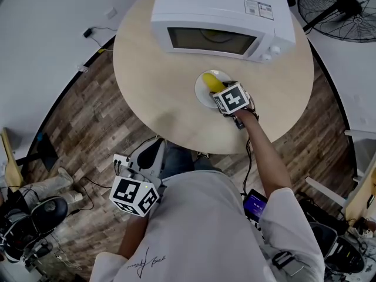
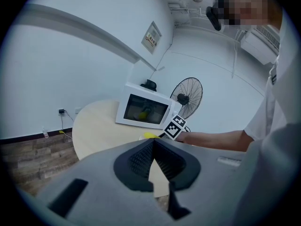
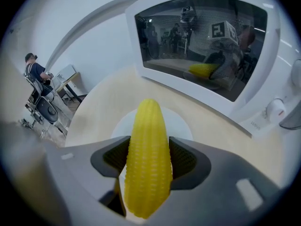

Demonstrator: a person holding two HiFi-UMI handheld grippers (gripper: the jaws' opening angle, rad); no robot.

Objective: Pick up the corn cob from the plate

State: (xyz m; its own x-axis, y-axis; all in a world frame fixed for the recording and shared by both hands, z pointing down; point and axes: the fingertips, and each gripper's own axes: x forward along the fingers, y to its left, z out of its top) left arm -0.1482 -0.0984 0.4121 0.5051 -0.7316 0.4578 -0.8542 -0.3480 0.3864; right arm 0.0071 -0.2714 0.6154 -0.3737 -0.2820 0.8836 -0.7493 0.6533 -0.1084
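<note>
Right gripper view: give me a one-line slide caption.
Right gripper shut on a ribbed yellow corn cob, round white plate beneath, before a white microwave oven.

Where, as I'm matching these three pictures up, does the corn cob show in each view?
Head view: corn cob at upper centre, on the white plate in front of the microwave.
Left gripper view: corn cob is a small yellow spot at mid-frame, just below the microwave.
Right gripper view: corn cob at bottom centre, clamped in the right gripper.
Shared landmark: the microwave, behind the cob in every view.
</note>
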